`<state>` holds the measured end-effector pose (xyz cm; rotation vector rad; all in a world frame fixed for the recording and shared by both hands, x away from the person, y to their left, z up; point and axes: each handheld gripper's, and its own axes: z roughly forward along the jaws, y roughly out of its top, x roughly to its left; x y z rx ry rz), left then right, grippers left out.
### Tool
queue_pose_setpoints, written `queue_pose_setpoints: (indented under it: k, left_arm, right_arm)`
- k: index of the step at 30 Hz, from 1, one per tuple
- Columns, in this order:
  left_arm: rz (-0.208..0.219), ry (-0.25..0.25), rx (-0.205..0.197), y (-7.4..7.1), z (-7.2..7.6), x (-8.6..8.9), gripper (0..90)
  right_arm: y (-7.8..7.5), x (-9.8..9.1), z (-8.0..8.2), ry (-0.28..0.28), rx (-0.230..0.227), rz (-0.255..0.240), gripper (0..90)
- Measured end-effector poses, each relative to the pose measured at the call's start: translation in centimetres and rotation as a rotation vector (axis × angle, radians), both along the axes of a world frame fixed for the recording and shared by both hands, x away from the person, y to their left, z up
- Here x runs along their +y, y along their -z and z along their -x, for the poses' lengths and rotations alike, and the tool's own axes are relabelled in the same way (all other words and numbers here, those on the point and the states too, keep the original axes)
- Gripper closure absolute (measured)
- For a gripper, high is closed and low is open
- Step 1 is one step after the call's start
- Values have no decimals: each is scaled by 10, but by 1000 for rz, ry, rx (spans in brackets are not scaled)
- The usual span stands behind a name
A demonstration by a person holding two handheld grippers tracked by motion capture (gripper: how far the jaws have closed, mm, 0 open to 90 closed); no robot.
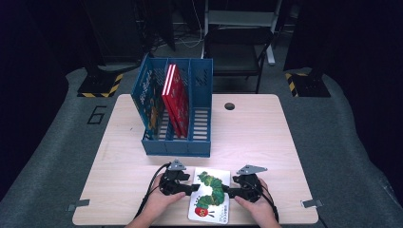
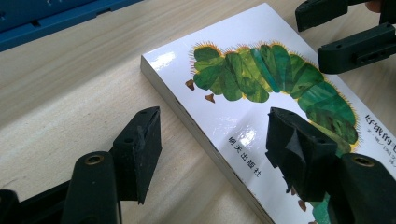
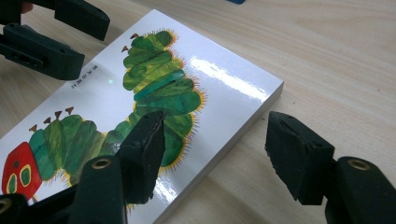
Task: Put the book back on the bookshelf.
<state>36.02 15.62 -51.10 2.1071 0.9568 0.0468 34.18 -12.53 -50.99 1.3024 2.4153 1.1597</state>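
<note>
High view above my side, looking forward and down over whole surface [image 1: 247,128]; each gripper view rides close behind my fingers, low, angled inward; all three share book [image 1: 210,195].

Left tongs [image 1: 196,188] jaws apart, right tongs [image 1: 224,191] jaws apart, tips facing inward

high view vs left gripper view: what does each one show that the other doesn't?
High view: the red book standing in the blue file rack, both of the person's hands, a table hole.
Left gripper view: the printed characters near the book's edge.
Both: the caterpillar book lying flat, left gripper and right gripper open at its edges.
</note>
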Motion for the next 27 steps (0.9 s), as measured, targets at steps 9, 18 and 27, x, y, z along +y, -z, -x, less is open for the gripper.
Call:
queue_pose_setpoints:
  k: [9,18,27]
  left_arm:
    - [-14,21,-27,7,1,-6,356]
    - [-11,-1,-38,8,3,-11,339]
    - [-11,-4,-53,9,7,-15,317]
  right_arm:
    - [4,5,-3,3,22,12,335]
    - [6,7,-3,-7,14,0,342]
    - [8,8,-3,-2,28,-18,321]
